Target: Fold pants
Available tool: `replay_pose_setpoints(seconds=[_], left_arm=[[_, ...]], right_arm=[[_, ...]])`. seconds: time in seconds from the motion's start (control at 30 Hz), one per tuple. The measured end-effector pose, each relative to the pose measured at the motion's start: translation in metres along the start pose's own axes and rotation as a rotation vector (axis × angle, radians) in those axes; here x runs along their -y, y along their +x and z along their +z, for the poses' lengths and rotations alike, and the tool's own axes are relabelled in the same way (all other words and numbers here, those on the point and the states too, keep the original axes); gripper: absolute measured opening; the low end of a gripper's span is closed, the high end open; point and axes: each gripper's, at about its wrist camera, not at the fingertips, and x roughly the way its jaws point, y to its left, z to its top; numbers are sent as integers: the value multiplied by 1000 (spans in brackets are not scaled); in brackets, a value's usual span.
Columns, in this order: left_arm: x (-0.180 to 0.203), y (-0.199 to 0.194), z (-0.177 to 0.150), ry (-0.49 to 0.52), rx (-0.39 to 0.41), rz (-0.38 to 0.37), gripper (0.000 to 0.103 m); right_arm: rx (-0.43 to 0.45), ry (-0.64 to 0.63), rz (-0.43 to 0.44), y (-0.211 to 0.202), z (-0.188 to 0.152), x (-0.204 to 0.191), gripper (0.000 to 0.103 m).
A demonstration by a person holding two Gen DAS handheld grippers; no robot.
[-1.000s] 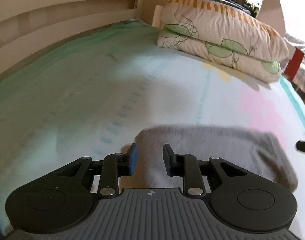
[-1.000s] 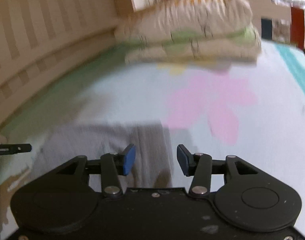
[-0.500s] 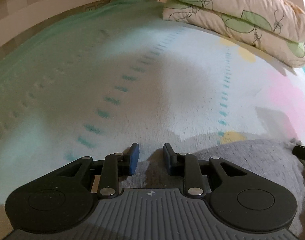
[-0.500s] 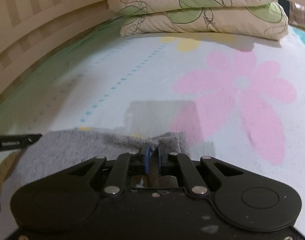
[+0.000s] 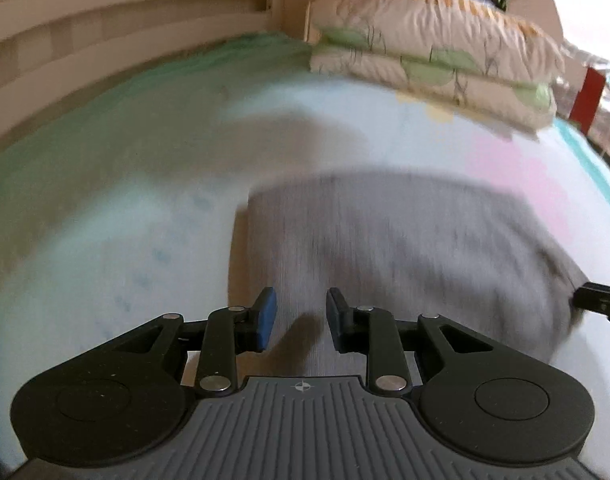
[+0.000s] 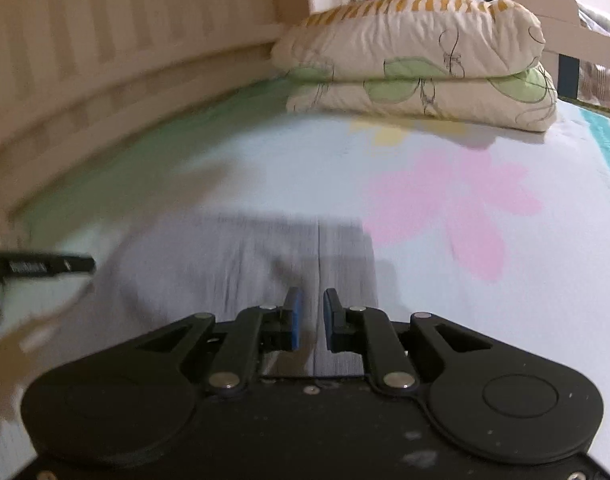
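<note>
The grey pants (image 5: 405, 248) lie folded in a flat rectangle on the bed sheet (image 5: 145, 160). My left gripper (image 5: 301, 308) hovers over their left part, its jaws apart with nothing between them. In the right wrist view the pants (image 6: 245, 256) show a fold seam running up the middle. My right gripper (image 6: 313, 308) hangs over that seam near the right edge; its jaws are opening, a narrow gap shows, and no cloth is pinched. Each gripper's tip shows in the other's view: the right gripper (image 5: 601, 300) and the left gripper (image 6: 41, 266).
Two stacked leaf-print pillows (image 5: 437, 52) (image 6: 417, 68) sit at the far end of the bed. A slatted wooden rail (image 5: 125, 12) (image 6: 105, 40) runs along the left side. A pink flower print (image 6: 457, 208) marks the sheet to the right of the pants.
Half a second ago my right gripper was shut on the pants' far edge; it has let go and pulled back. My left gripper has also drawn back over the pants.
</note>
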Motion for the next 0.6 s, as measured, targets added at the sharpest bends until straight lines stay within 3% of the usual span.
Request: replay_pose_setpoints(seconds=[0.1,0.23,0.33,0.47,0.6], left_arm=[[1,11,-21,28,-29,31,27],[5,-1,-17,29,-21,52,27],[6,-29,-18,-22,27,51,27],[29,-58,-28,17,52,44,28],[60,-85,-40,73,69,124,29]], right_arm=[[-22,-28,-39,11,-21,0,13],[-19,-18,-58,8,-12,-4,14],[12,-15,-50,-13,-6,-9,18],[59,-2,-42,-48,-9,-24,25],[63,23,-45,-70,-18,-41,31]])
